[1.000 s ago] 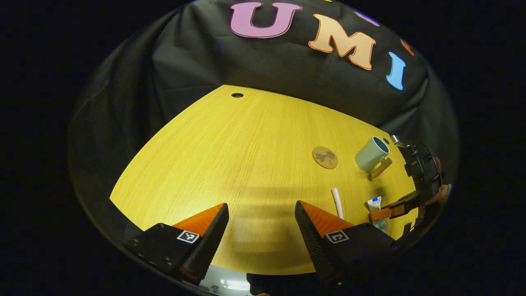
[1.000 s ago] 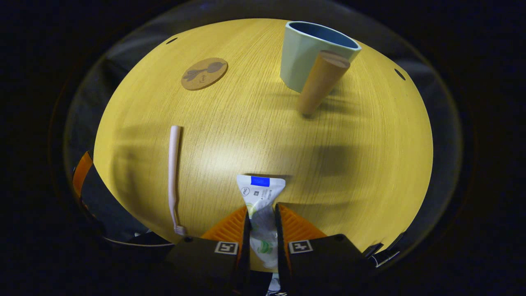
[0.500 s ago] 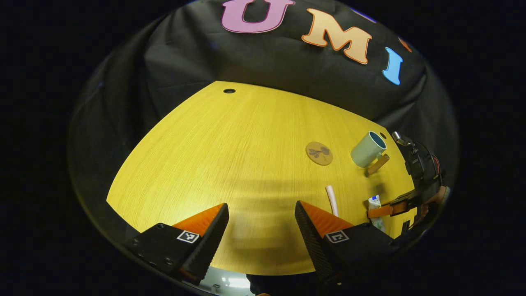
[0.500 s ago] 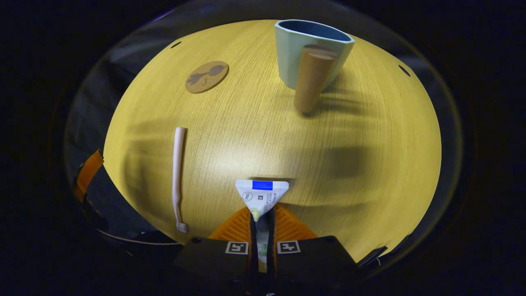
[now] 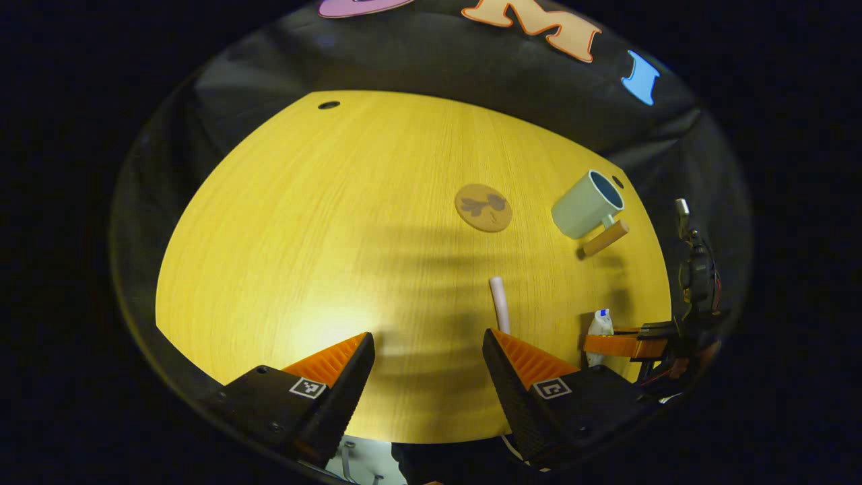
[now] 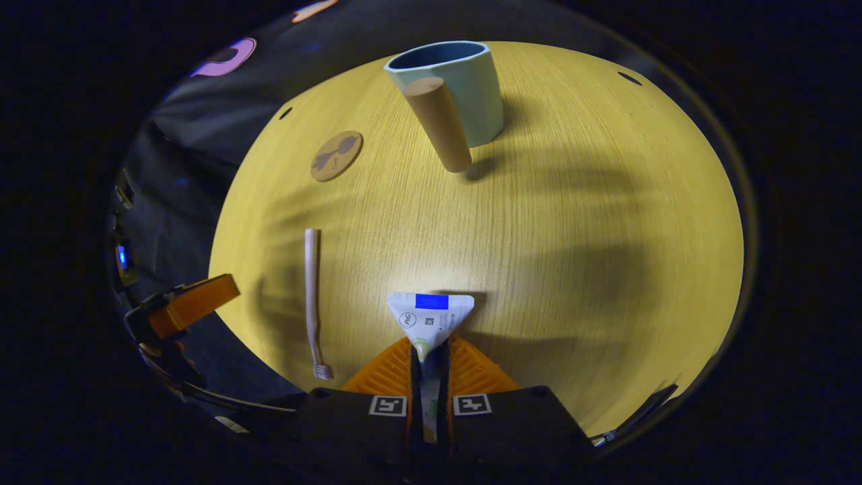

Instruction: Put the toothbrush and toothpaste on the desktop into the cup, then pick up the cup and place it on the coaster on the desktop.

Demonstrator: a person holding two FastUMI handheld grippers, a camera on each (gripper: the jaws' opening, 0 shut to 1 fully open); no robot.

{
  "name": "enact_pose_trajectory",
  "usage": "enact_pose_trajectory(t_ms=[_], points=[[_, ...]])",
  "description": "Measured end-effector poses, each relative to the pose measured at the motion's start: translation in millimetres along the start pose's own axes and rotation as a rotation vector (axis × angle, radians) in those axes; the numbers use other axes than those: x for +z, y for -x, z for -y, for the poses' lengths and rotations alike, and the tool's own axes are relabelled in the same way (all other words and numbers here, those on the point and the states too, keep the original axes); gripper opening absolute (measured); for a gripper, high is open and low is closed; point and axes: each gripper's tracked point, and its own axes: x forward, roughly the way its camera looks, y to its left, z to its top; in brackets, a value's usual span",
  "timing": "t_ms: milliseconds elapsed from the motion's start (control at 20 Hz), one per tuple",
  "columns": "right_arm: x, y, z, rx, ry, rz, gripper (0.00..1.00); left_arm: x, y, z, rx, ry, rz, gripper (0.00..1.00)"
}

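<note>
My right gripper (image 6: 429, 350) is shut on the white toothpaste tube (image 6: 431, 320), whose flat crimped end with a blue patch sticks out past the fingertips above the yellow desktop (image 6: 572, 222). The pale pink toothbrush (image 6: 312, 296) lies flat to its left, bristles near me. Farther off stands the pale green cup (image 6: 465, 87) with a wooden peg handle (image 6: 441, 124). The round brown coaster (image 6: 336, 155) lies left of the cup. My left gripper (image 5: 427, 353) is open above the desktop, with the toothbrush (image 5: 499, 302) just past its right finger. In this view the cup (image 5: 584, 204), coaster (image 5: 483, 207) and right gripper (image 5: 616, 345) holding the tube (image 5: 599, 325) sit to the right.
Black cloth walls close in the desk behind and at the sides. Small dark holes (image 5: 328, 105) mark the desktop's far corners. The desk's near edge runs just under both grippers. The wide left half of the desktop (image 5: 283, 222) is bare wood.
The right gripper closed fully on the toothpaste tube and lifted it while turning right. The left gripper tilted down and shifted toward the toothbrush, still open.
</note>
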Motion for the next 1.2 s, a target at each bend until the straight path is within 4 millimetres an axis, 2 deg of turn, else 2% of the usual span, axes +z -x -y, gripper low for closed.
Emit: enact_pose_trajectory(t_ms=[50, 150, 200, 350, 450, 650, 800, 900, 950, 1100, 1200], points=[[-1.1, 1.9, 0.1, 0.01, -0.003, 0.007, 0.11, -2.8, -3.3, 5.2, 0.006, 0.003, -0.038, 0.95], [-8.0, 22.4, 10.6, 0.024, -0.009, 0.009, 0.11, -3.1, -10.8, 12.5, 0.027, 0.009, -0.093, 0.95], [-8.8, 26.4, 14.7, 0.03, -0.013, 0.014, 0.1, -2.1, -13.5, 13.6, 0.038, 0.009, -0.116, 0.95], [-8.8, 35.5, 23.3, 0.056, -0.042, 0.036, 0.11, 4.9, -25.7, 18.6, 0.089, -0.03, -0.169, 0.94], [-6.8, 41.1, 31.4, 0.068, -0.062, 0.044, 0.11, 7.9, -34.4, 29.5, 0.098, -0.066, -0.192, 0.94], [0.8, 54.1, 52.7, 0.066, -0.101, 0.078, 0.11, 4.5, -49.8, 46.5, 0.085, -0.06, -0.25, 0.89], [-1.9, 56.0, 67.6, 0.055, -0.102, 0.074, 0.11, 4.3, -61.0, 50.0, 0.102, -0.049, -0.271, 0.86], [-4.8, 56.9, 73.7, 0.055, -0.102, 0.066, 0.11, 5.2, -65.2, 47.0, 0.128, -0.047, -0.286, 0.81], [-5.8, 57.5, 76.5, 0.057, -0.104, 0.061, 0.11, 5.7, -66.8, 45.7, 0.137, -0.047, -0.294, 0.74], [-5.2, 58.7, 88.3, 0.062, -0.103, 0.05, 0.11, 8.9, -69.6, 41.4, 0.172, -0.072, -0.305, 0.63], [-2.3, 57.3, 93.6, 0.07, -0.109, 0.046, 0.11, 8.6, -70.7, 44.3, 0.177, -0.084, -0.314, 0.6]])
